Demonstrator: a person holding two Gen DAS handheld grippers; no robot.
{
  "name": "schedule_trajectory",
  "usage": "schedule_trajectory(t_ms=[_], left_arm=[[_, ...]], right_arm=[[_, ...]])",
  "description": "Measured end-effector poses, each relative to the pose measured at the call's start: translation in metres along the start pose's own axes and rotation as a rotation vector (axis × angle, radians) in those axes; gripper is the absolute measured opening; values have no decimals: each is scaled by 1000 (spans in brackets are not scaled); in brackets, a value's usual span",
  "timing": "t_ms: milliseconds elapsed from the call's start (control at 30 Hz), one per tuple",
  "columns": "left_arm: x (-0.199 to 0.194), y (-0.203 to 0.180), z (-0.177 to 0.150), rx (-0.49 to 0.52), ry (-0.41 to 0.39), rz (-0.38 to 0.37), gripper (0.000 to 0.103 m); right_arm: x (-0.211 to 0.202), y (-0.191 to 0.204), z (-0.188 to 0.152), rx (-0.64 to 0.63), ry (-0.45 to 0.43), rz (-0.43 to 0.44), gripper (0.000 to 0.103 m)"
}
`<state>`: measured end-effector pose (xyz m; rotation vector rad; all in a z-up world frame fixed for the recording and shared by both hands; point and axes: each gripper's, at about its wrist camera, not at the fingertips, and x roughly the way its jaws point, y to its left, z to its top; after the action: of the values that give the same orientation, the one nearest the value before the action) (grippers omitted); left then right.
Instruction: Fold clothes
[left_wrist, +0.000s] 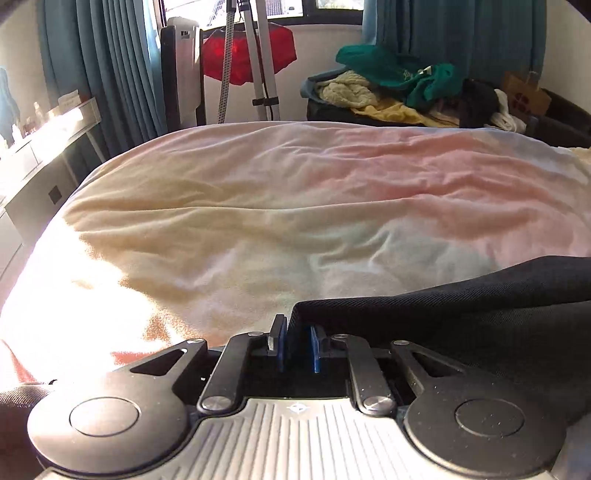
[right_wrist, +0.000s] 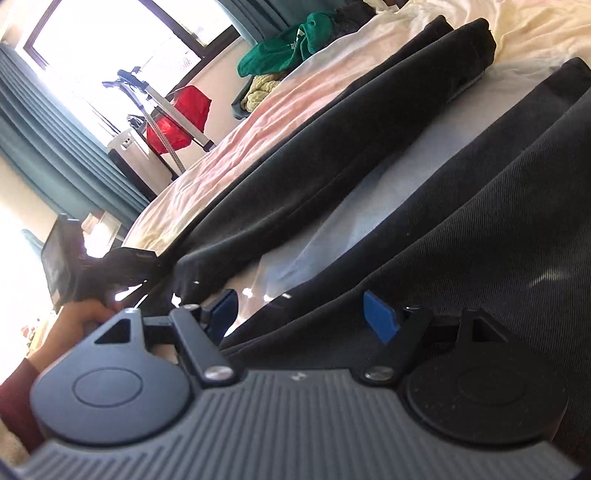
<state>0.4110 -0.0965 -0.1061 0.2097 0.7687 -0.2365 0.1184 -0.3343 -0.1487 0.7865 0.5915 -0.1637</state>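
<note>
A pair of black trousers (right_wrist: 332, 155) lies spread on the bed, its two legs running away from me with pale cover showing between them. In the left wrist view a corner of the black trousers (left_wrist: 461, 306) comes in from the right and runs between the blue pads (left_wrist: 280, 343). My left gripper (left_wrist: 298, 345) is shut on that corner. The right wrist view shows the left gripper (right_wrist: 122, 264) at the trousers' far edge, held by a hand (right_wrist: 77, 321). My right gripper (right_wrist: 303, 314) is open and wide, and the near trouser edge lies between its fingers.
The bed cover (left_wrist: 258, 206) is pastel and rumpled, with sun glare at the left. A pile of clothes (left_wrist: 399, 85) with a green garment (right_wrist: 284, 51) sits beyond the bed. A metal stand (left_wrist: 266, 66) with red fabric, teal curtains and a white desk (left_wrist: 37, 158) lie behind and left.
</note>
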Motion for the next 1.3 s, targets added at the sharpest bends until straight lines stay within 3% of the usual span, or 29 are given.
schedule_trajectory(t_ms=[67,100,167,367,500,567,667,733,800,833,867,900,933,967,1133,1200,1300], left_arm=[[-14,2,-7,32,-42,-17,26],[-26,2,-10,51,-60,-26,43],[-50,4,-19,92,-94,-49,59],[-108,-7,-55,320,-144,-92,61],[-109,-25,-80,514,-113,-53,58],[-101,-33,-90,597,-103,-1,54],[-89,-40,-98,653,-98,80,43],[-88,-40,-100,650,-104,79,34],[-95,-37,-100,635,-117,50,10],[-98,-36,-100,627,-124,35,9],[-102,-35,-100,619,-131,21,7],[-105,-33,-101,611,-137,6,6],[-109,-32,-101,604,-144,-8,6],[-112,-31,-101,596,-151,-23,5],[-154,-21,-105,522,-192,-175,5],[-170,-16,-113,458,-189,-229,4],[-178,-20,-139,447,-156,-289,3]], right_arm=[[0,-3,4,26,-4,13,78],[1,-5,7,39,-6,19,78],[1,-8,11,66,-9,31,78],[2,-17,27,136,-23,63,77],[2,-30,58,195,-75,0,77],[12,-47,66,295,-109,-16,77],[26,-72,78,445,-159,-41,77],[35,-83,85,493,-191,-69,74],[46,-89,92,488,-222,-108,72],[51,-92,96,486,-237,-128,68],[56,-95,99,483,-252,-148,58],[61,-98,103,481,-268,-168,32],[64,-103,106,469,-275,-192,17],[64,-109,109,472,-272,-210,11],[42,-107,120,444,-393,-204,7],[27,-105,123,438,-469,-158,7],[9,-115,128,408,-470,-228,7]])
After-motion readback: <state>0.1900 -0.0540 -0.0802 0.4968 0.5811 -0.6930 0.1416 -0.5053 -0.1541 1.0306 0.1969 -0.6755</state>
